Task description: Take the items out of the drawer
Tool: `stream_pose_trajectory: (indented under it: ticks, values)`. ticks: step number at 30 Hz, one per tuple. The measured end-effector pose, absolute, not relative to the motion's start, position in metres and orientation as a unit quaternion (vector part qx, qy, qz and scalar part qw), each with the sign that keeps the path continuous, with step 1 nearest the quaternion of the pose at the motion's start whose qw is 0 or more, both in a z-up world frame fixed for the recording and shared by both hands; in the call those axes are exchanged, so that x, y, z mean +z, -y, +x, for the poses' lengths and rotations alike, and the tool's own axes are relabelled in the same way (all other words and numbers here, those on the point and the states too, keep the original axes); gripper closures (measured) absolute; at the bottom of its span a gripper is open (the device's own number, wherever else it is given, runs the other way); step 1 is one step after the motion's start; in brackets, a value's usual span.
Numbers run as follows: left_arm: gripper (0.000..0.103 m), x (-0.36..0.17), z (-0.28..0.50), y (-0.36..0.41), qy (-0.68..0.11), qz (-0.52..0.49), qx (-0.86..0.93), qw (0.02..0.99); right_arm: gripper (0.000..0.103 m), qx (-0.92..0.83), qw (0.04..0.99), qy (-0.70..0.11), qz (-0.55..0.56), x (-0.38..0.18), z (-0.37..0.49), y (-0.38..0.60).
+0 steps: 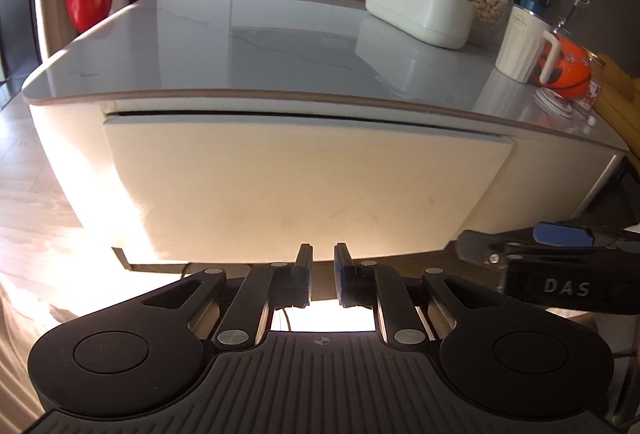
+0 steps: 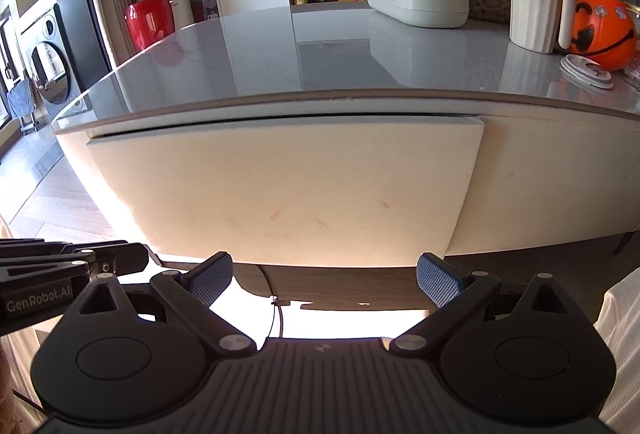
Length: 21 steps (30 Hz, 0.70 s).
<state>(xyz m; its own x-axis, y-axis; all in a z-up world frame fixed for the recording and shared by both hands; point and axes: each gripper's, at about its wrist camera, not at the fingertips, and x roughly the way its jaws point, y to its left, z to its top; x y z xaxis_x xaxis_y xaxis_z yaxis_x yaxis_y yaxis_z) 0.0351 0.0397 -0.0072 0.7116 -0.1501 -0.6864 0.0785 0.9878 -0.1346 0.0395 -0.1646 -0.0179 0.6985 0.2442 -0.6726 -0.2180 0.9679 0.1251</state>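
The drawer (image 1: 304, 185) fills mid-frame in both views, its cream front shut under the glossy grey tabletop (image 1: 248, 45), just ahead of both grippers. The left gripper (image 1: 323, 274) sits low centre, fingers nearly together, holding nothing. The right gripper (image 2: 325, 276) stands wide open, empty. Readable: "DAS" at the left view's lower right, "GenRobot.AI" at the right view's lower left. The drawer front is plain, faintly smudged.

The drawer (image 2: 280, 189) front hides its contents; the orange pumpkin bucket (image 2: 604, 33) stands partly behind the cream jug (image 2: 534, 5).

Drawer (image 2: 280, 193) under tabletop (image 2: 320, 65) (jug (image 2: 532, 9) on it)
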Motion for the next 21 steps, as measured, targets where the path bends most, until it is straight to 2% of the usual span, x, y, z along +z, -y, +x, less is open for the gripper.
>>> stream_pose_trajectory:
  ticks: [5, 11, 16, 18, 21]
  values:
    - [0.088, 0.006, 0.081, -0.095, -0.349, -0.088, -0.012, 0.933, 0.004, 0.081, 0.938, -0.337, -0.001, 0.0, 0.078, 0.187]
    - [0.087, 0.022, 0.106, -0.141, -0.324, -0.054, -0.004, 0.945, 0.004, 0.03, 0.938, -0.344, 0.016, 0.002, 0.127, 0.233]
    - [0.087, 0.004, 0.104, -0.178, -0.324, -0.168, -0.01, 0.931, 0.004, 0.035, 0.939, -0.338, 0.054, -0.008, 0.139, 0.26]
    - [0.087, -0.003, 0.103, -0.181, -0.338, -0.172, 0.002, 0.925, 0.004, 0.033, 0.935, -0.346, 0.066, -0.015, 0.14, 0.264]
    - [0.087, 0.0, 0.101, -0.182, -0.316, -0.149, 0.016, 0.937, 0.004, 0.021, 0.934, -0.353, 0.044, -0.022, 0.143, 0.256]
